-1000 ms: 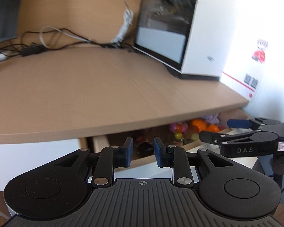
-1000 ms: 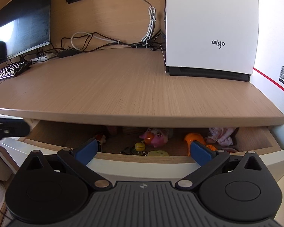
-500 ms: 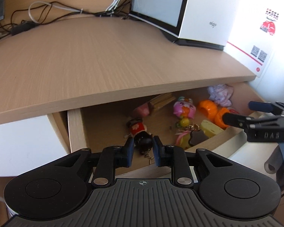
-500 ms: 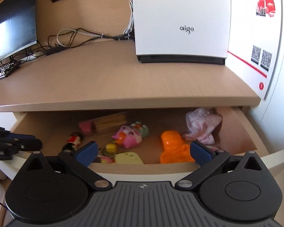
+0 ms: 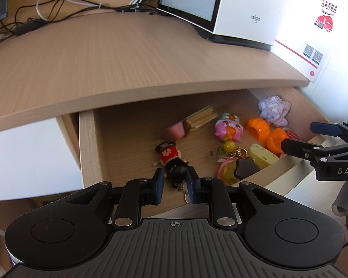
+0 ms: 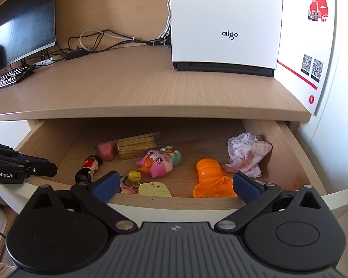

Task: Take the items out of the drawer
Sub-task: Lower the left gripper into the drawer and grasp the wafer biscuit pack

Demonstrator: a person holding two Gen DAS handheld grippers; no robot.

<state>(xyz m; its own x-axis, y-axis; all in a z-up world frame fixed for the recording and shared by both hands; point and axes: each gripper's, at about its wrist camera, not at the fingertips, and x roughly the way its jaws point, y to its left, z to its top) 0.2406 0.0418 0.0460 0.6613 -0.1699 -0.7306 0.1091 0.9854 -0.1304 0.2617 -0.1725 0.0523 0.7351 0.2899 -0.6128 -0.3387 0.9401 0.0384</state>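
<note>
Desk [image 6: 136, 88] wood, bare | drawer [image 6: 287, 143] open | wall white

"aigo" on the white case [image 6: 225, 23] ahead of me | "DAS" on my right gripper [image 5: 322, 139] | "enRobot.AI" on my left gripper [image 6: 34, 166] | two QR codes and a red "S" dot on the poster [image 6: 313, 69]; its Chinese heading too small to read

Orange pumpkin toy [image 6: 208, 169], pink cat figure [image 6: 159, 163], pink-checked cloth [image 6: 249, 154].
</note>
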